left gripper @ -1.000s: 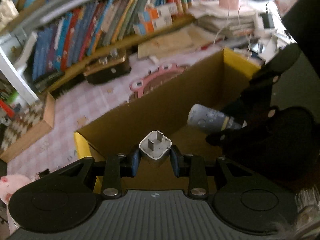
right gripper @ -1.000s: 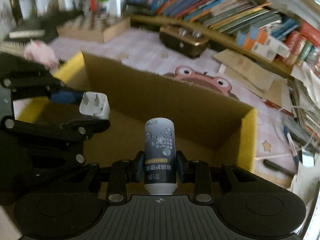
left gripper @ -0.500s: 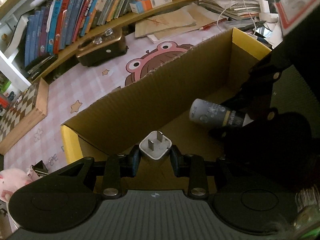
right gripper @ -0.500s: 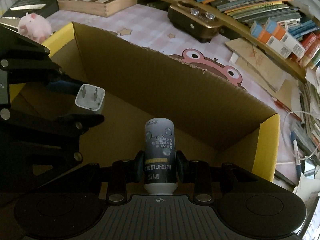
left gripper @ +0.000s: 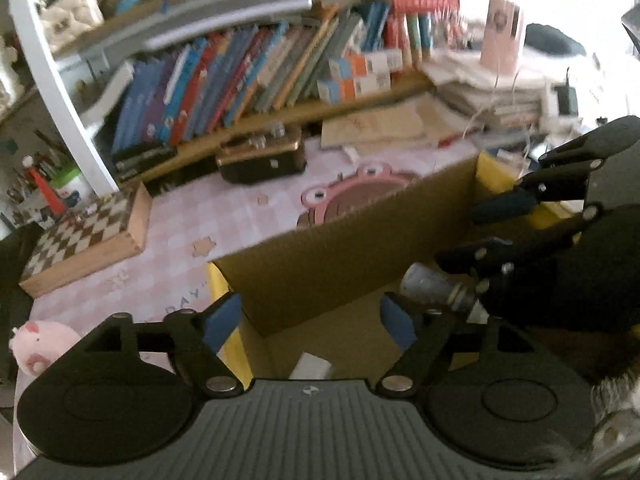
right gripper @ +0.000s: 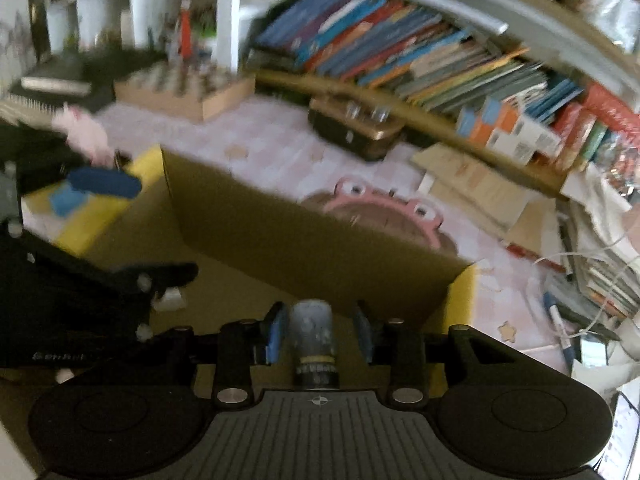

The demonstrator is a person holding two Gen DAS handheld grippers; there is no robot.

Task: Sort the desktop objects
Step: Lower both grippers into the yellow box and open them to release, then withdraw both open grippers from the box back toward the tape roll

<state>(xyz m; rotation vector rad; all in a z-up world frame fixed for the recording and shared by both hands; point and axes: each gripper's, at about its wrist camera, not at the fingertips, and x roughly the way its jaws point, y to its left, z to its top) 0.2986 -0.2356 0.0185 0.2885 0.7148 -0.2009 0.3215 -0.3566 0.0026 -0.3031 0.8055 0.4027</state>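
Bottle point(right gripper: 314, 330) lengthwise between opening right hand-held gripper point(right gripper: 320, 334) pads, left hand-held gripper point(left gripper: 312, 322) opening, empty.

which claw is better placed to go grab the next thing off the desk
Left. The left claw is opening with nothing between its pads; the white plug lies in the box. The right claw still straddles the bottle.

Little can be read here: the pink desk mat point(left gripper: 192, 268) carries the letters "DAY" near the yellow box corner (partly blurred), while print on the book spines point(left gripper: 248, 80) and the small bottle point(right gripper: 314, 336) is too smeared to make out.
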